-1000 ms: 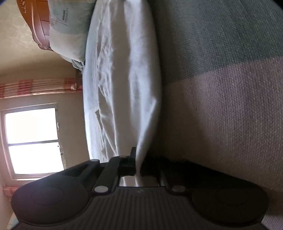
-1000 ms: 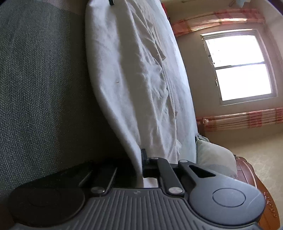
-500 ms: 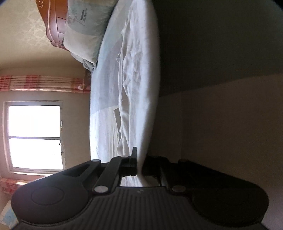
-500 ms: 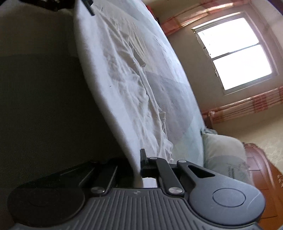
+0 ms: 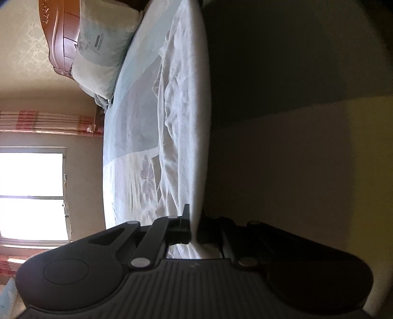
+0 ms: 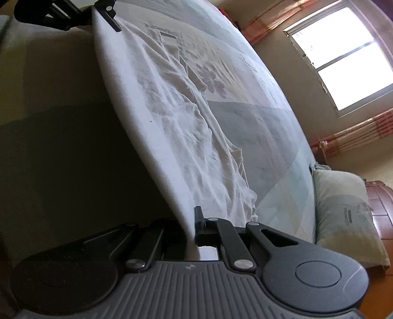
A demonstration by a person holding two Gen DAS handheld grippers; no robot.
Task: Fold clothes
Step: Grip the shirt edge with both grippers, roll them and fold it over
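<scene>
Above the patchwork bedspread [image 6: 258,117], both grippers' fingers pinch one taut edge of a crumpled white garment [image 6: 176,137].

Garment edge lifted clear of the bed

Both grippers sit higher than a second ago, and the white garment [image 6: 157,103] rises with them: more of the patterned bedspread [image 5: 130,137] shows beyond it, and its underside falls dark. The left gripper [image 6: 103,14] now shows in the right wrist view, and the pillow [image 5: 103,46] comes fully into sight.
</scene>
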